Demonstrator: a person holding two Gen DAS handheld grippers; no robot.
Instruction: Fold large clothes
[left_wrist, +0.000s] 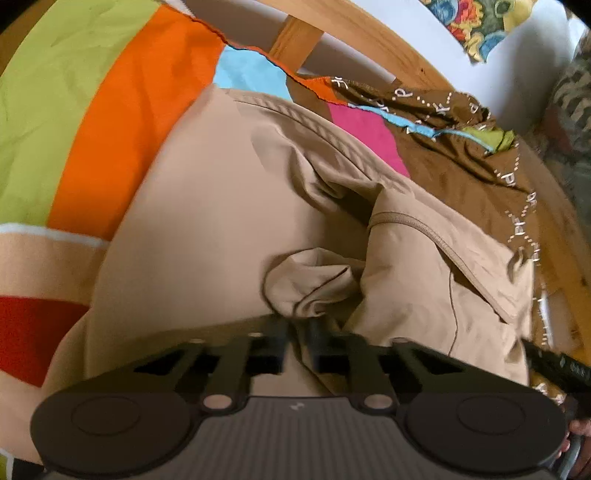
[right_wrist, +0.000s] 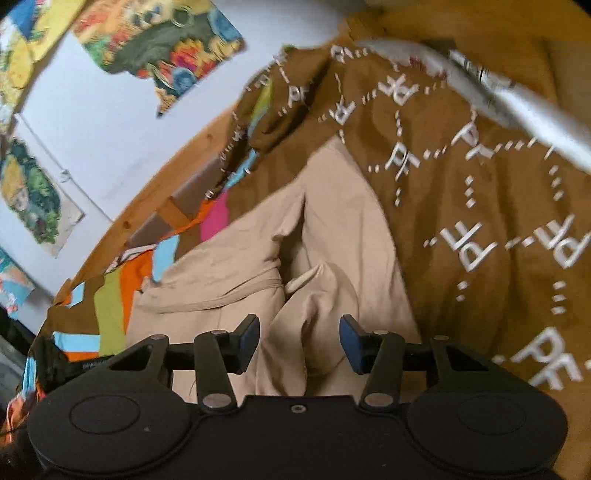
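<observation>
Right now a large tan garment (left_wrist: 221, 206) of smooth, lightly creased woven cloth lies spread on a bed, its seams ribbed and its folds soft and rounded. Beneath it is a bedcover (left_wrist: 92, 110) in flat blocks of lime green, orange, sky blue, pink and red. Touching the garment's far right edge is a rumpled brown fabric (right_wrist: 461, 192) printed with white letters and dotted lines. A pale wooden bed rail (left_wrist: 369, 33) curves along the far side, with a white wall (right_wrist: 110, 110) behind it bearing bright floral cut-outs (right_wrist: 159, 40).

The left gripper (left_wrist: 295, 325), black with ridged plastic housing, has its two fingers pinched together on a bunched, puckered fold of the tan garment near the cloth's middle.

The right gripper (right_wrist: 299, 332) hovers over another part of the same garment; its blue-padded fingertips (right_wrist: 351, 336) stand wide apart with nothing clamped, a raised ridge of tan cloth lying between them.
</observation>
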